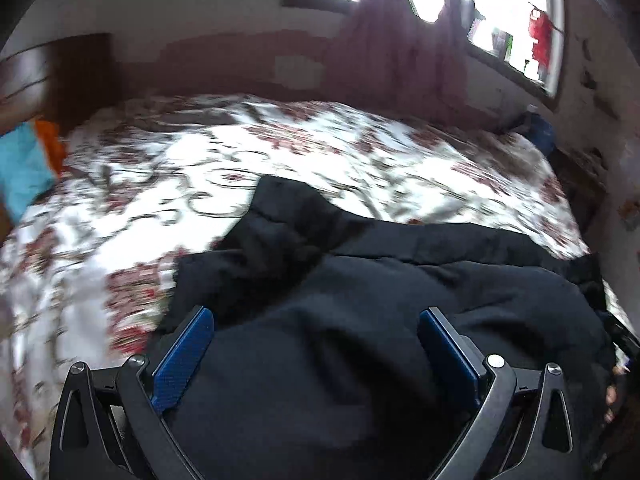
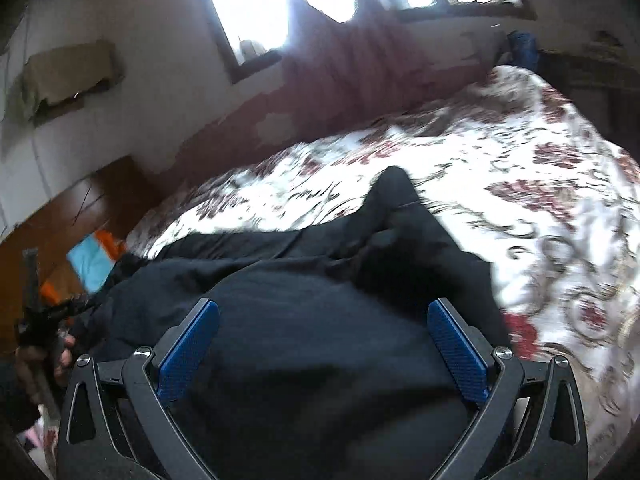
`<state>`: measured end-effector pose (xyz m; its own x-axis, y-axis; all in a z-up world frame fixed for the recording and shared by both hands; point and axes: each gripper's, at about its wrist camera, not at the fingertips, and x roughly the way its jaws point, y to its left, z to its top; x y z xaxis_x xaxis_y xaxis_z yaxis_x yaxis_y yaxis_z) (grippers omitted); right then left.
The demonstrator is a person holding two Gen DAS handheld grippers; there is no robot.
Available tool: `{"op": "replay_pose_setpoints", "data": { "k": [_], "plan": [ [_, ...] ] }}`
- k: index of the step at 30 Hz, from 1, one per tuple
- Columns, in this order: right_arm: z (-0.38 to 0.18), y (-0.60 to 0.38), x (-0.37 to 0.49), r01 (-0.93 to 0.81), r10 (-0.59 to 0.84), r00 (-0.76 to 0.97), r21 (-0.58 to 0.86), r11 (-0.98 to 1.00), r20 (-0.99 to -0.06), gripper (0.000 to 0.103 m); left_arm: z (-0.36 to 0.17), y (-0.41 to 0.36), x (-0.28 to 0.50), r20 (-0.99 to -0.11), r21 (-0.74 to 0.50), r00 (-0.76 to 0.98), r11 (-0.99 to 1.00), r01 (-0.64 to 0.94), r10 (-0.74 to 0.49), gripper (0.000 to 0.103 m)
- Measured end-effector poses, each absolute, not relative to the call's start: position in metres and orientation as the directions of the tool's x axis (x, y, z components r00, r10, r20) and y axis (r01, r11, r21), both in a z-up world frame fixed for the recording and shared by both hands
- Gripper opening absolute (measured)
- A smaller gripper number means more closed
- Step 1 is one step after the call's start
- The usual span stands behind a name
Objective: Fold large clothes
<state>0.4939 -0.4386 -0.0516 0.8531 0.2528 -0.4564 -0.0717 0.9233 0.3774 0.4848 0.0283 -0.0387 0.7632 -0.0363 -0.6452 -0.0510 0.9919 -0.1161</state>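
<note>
A large black garment (image 1: 360, 288) lies spread on a bed with a white and red floral cover (image 1: 200, 168). My left gripper (image 1: 316, 316) hangs open just above the garment's near part, its blue pads wide apart with nothing between them. In the right wrist view the same black garment (image 2: 320, 280) fills the lower middle, one corner reaching out over the floral cover (image 2: 520, 160). My right gripper (image 2: 324, 308) is open over the cloth too. The left gripper (image 2: 36, 320) and the hand holding it show at the far left of the right wrist view. Both views are motion-blurred.
A dark wooden headboard (image 1: 60, 72) stands at the bed's left end, with turquoise and orange cloth (image 1: 28, 164) beside it. Bright windows (image 1: 512, 20) and a maroon curtain (image 1: 392, 52) line the far wall. A dark blue item (image 1: 540, 132) lies at the bed's far right corner.
</note>
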Motion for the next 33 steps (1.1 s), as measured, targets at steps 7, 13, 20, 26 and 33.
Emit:
{"op": "replay_pose_setpoints", "data": {
  "k": [7, 13, 20, 26, 33],
  "plan": [
    [-0.052, -0.472, 0.488, 0.002, 0.212, 0.857, 0.416, 0.909, -0.469, 0.102, -0.038, 0.046, 0.471, -0.646, -0.039, 0.753, 0.98, -0.196, 0.125, 0.103],
    [-0.072, -0.492, 0.506, 0.036, 0.259, 0.755, 0.433, 0.901, -0.603, 0.102, -0.043, 0.089, 0.469, -0.691, -0.171, 0.715, 0.936, -0.309, 0.11, 0.103],
    [-0.093, -0.508, 0.518, -0.031, 0.426, 0.703, 0.575, 0.818, -0.569, 0.102, -0.061, 0.113, 0.48, -0.77, -0.309, 0.634, 0.91, -0.278, -0.067, 0.103],
    [-0.095, -0.489, 0.522, -0.153, 0.512, 0.673, 0.576, 0.803, -0.535, 0.102, -0.076, 0.12, 0.492, -0.79, -0.377, 0.581, 0.903, -0.205, -0.198, 0.103],
    [-0.103, -0.496, 0.527, -0.156, 0.558, 0.662, 0.637, 0.755, -0.5, 0.102, -0.08, 0.119, 0.504, -0.798, -0.407, 0.512, 0.911, -0.068, -0.318, 0.103]
  ]
}}
